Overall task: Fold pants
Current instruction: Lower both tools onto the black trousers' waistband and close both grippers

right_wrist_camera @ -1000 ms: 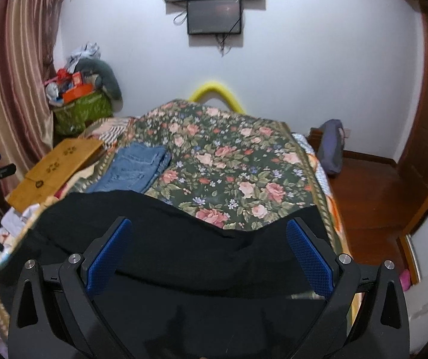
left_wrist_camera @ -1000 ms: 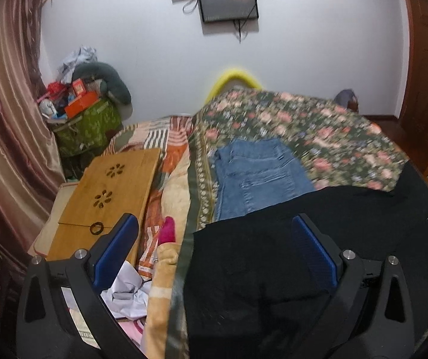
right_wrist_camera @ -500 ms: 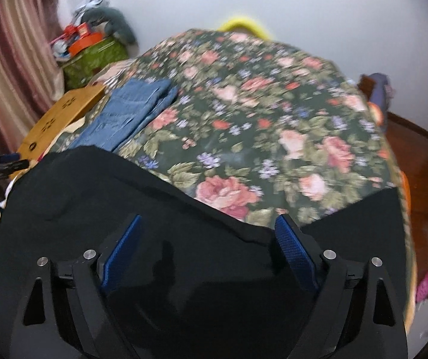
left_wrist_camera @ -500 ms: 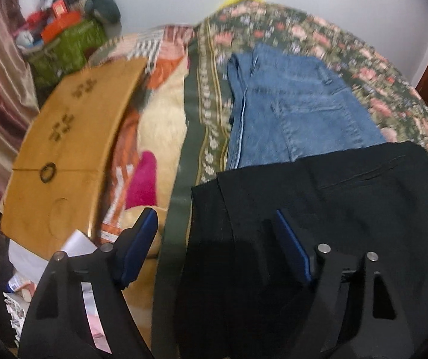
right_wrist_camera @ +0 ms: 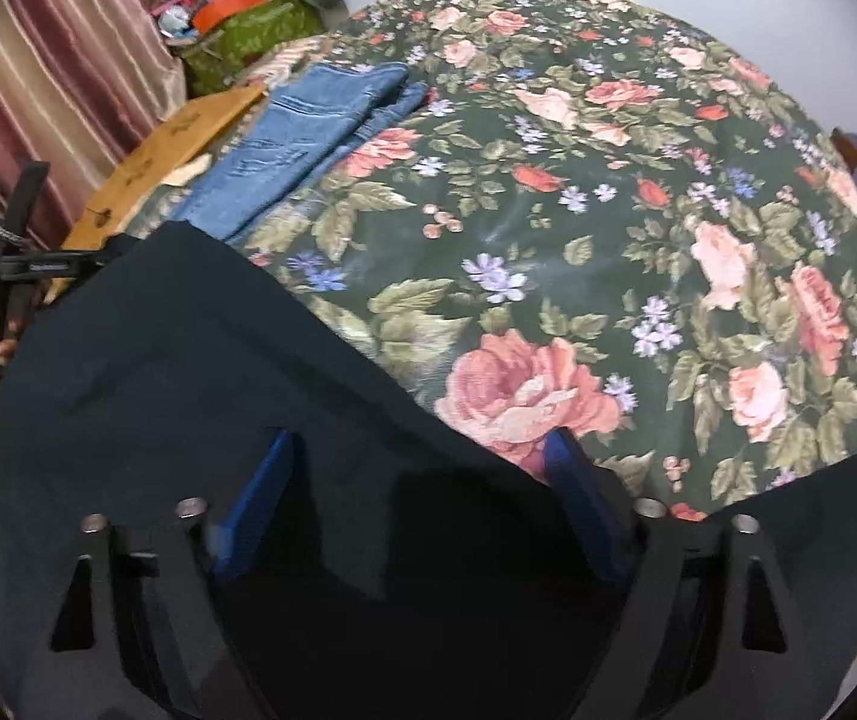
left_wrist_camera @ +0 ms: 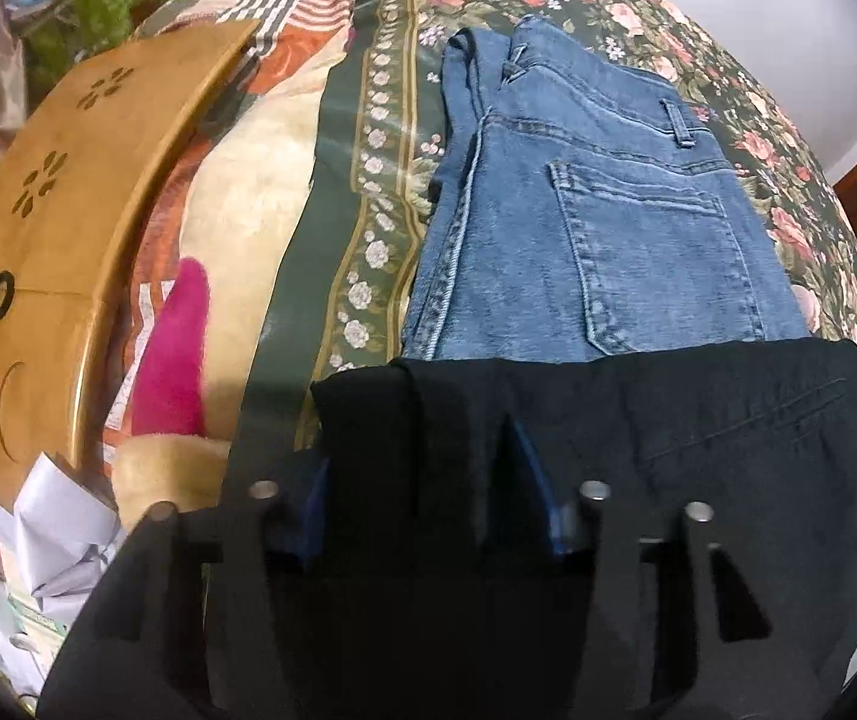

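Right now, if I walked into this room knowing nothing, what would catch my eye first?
Probably the rose-patterned bedspread covering the whole bed. Black pants lie spread across its near edge, with folded blue jeans just beyond them towards the left side. Close up, the left claw and the right claw are each closing with black cloth between their blue pads.

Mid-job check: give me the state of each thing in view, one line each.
Black pants: spread flat on the bedspread, near edge under both grippers.
Jeans: folded, lying beyond the black pants.
Left gripper: jaws closing, a ridge of black fabric between them.
Right gripper: jaws closing over the black pants' edge.
Bedspread: laid flat over the bed.
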`<state>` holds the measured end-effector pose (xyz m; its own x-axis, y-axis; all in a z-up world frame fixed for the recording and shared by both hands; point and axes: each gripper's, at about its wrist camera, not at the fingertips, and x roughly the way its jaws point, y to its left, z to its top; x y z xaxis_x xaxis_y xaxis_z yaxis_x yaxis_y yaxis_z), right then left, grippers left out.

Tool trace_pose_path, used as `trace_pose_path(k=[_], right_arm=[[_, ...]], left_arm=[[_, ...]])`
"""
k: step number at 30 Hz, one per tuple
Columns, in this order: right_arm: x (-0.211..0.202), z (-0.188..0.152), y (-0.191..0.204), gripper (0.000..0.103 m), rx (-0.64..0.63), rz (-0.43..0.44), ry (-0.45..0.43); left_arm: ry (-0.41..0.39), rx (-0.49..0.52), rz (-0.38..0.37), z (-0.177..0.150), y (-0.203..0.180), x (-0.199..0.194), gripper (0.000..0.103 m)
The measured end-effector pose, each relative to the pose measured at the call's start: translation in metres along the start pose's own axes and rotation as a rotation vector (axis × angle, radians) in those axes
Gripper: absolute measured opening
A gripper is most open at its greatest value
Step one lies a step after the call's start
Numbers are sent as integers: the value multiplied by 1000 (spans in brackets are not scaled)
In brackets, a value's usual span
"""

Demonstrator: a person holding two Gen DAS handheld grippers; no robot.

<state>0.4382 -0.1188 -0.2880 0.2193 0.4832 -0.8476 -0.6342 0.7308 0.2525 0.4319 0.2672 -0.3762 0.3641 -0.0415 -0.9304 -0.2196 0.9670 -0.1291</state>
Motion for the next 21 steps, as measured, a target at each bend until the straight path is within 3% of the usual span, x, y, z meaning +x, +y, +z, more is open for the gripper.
trace_pose_path(k=[2,3,5,8,11,14,21], right_arm=[[-2,-1,4,41,0,32,-6],[-2,-2,8,35,-3,43,-10],[-4,-2,15,8,-18,5,-43],[-4,0,29,7,-65,-110,-81],[-8,9,38,6,-119,-202,-138],[-14,28,40,6,-121,-281,-204],[-56,43,46,5,-58,-236,-322]], left_arm=[[-18,19,25,-3,-5,-7,32],[-24,26,35,-3,-5,-9,30],[-42,46,71,-6,-11,-17,24],[-86,81,141,-6,-18,-33,17],[-166,104,199,-3,-21,-57,17],[-202,90,197,9,-19,-72,16],[-279,70,173,13,-20,-111,15]])
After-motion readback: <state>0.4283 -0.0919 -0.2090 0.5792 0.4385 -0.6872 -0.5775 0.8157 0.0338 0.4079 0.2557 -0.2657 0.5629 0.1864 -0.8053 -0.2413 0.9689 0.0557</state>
